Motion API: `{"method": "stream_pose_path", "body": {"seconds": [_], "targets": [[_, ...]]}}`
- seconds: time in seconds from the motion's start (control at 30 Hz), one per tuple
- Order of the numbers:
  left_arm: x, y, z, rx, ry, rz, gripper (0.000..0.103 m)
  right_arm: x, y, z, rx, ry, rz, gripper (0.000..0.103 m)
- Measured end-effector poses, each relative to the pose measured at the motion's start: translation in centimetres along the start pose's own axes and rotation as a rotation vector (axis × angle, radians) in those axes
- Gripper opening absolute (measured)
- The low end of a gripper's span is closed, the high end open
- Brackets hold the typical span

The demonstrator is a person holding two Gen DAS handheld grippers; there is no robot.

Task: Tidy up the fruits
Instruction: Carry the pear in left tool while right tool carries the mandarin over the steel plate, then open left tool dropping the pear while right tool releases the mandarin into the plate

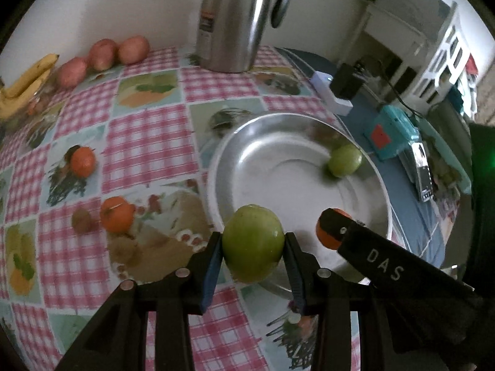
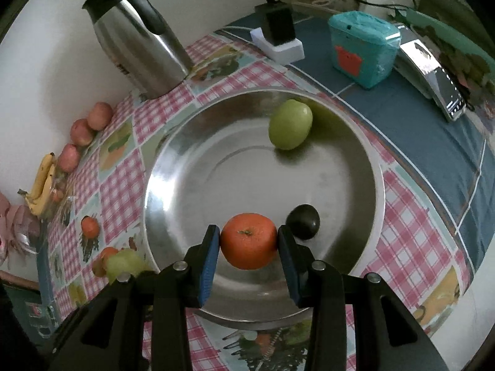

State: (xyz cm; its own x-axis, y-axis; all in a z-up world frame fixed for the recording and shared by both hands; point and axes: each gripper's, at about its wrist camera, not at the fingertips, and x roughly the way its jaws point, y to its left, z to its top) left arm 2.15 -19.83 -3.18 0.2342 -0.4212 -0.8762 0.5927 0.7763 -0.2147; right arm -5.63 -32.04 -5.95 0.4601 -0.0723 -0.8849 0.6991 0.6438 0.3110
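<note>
My left gripper (image 1: 253,245) is shut on a green apple (image 1: 253,242), held over the near rim of a steel bowl (image 1: 222,151). My right gripper (image 2: 249,241) is shut on an orange (image 2: 249,236), held over the bowl's (image 2: 161,160) near side; it shows at the right of the left wrist view (image 1: 332,228). A second green apple (image 2: 290,123) lies inside the bowl at its far side, also in the left wrist view (image 1: 344,160). A dark round fruit (image 2: 303,221) lies in the bowl just right of my right fingers.
Three red apples (image 1: 103,54) and bananas (image 1: 24,88) lie at the far left by the wall. A steel kettle (image 1: 238,18) stands behind the bowl. An orange (image 1: 117,218) and a small brown fruit (image 1: 82,221) lie on the checked tablecloth. A teal box (image 2: 362,48), charger (image 2: 278,34) and phone (image 2: 439,77) sit right.
</note>
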Motion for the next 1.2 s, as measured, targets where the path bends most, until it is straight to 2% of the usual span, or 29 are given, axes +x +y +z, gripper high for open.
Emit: {"method": "stream_pose_path", "body": {"seconds": [0.17, 0.53, 0.7, 0.87, 1.1, 1.2], "targets": [[0.6, 0.0, -0.1, -0.005, 0.008, -0.021, 0.042, 0.3, -0.5, 0.0, 0.020, 0.012, -0.012, 0.041], [0.7, -0.2, -0.1, 0.010, 0.012, -0.010, 0.044, 0.4, -0.6, 0.0, 0.028, 0.022, -0.011, 0.041], [0.5, -0.1, 0.0, 0.010, 0.007, -0.008, 0.050, 0.2, -0.6, 0.1, 0.036, 0.011, -0.004, 0.041], [0.3, 0.1, 0.1, 0.005, 0.006, -0.010, 0.051, -0.3, -0.6, 0.2, 0.043, -0.014, 0.002, 0.044], [-0.6, 1.2, 0.3, -0.030, -0.005, 0.025, 0.056, -0.8, -0.4, 0.3, 0.037, -0.036, 0.017, 0.044], [-0.9, 2.4, 0.4, -0.081, 0.001, 0.040, 0.058, -0.9, -0.3, 0.3, 0.031, -0.037, 0.019, 0.044]]}}
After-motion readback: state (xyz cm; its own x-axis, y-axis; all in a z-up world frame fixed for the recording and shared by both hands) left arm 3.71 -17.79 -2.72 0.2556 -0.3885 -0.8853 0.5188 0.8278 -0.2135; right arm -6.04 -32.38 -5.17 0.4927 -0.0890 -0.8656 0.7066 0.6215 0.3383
